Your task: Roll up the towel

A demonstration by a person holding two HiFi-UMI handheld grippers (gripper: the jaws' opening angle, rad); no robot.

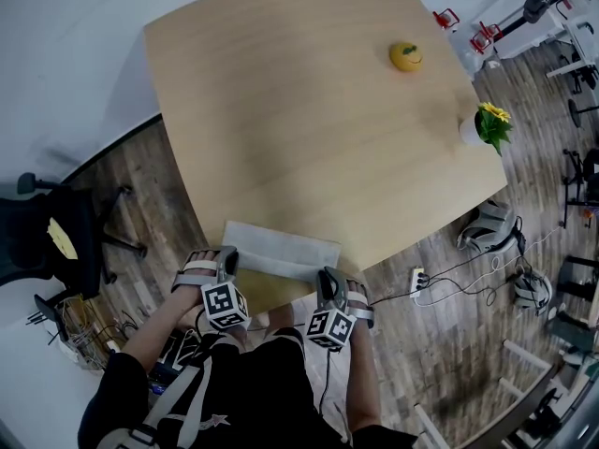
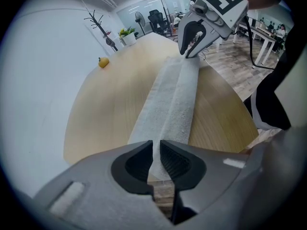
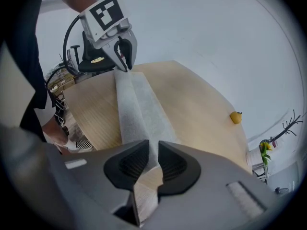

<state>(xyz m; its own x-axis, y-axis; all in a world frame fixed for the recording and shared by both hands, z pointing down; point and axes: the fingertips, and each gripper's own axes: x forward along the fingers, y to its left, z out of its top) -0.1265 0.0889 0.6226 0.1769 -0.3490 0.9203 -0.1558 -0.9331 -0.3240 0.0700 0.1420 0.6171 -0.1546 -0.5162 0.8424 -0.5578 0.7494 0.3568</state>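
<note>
Pale grey terry cloth, the towel [image 1: 281, 253] lies at the near edge of the wooden table [image 1: 309, 110], right in front of the person. Its long axis runs from left to right, parallel to that edge. The left hand-held gripper [image 2: 156, 146] sits at the towel's left end and the right hand-held gripper [image 3: 152, 146] at its right end, so the cloth runs straight from one to the other and each looks along its length toward its partner. Both point steeply down at the near long side, where the cloth rises into a thicker ridge, seemingly a first turn or fold. The left one is clenched on a thin pinch of towel, the cloth passing up through the narrow slit between its pads. The right one's pads stand about as close, with the towel's end at their tips. It appears to be grasping the cloth as well, though wood shows through the lower part of the slit. Neither hand is nearer than the other, since each has its own end. The flat, unrolled part lies beyond the ridge, away from the person. The roll would therefore most likely have to travel forward across the table, at right angles to the long axis, with both ends advancing evenly.
</note>
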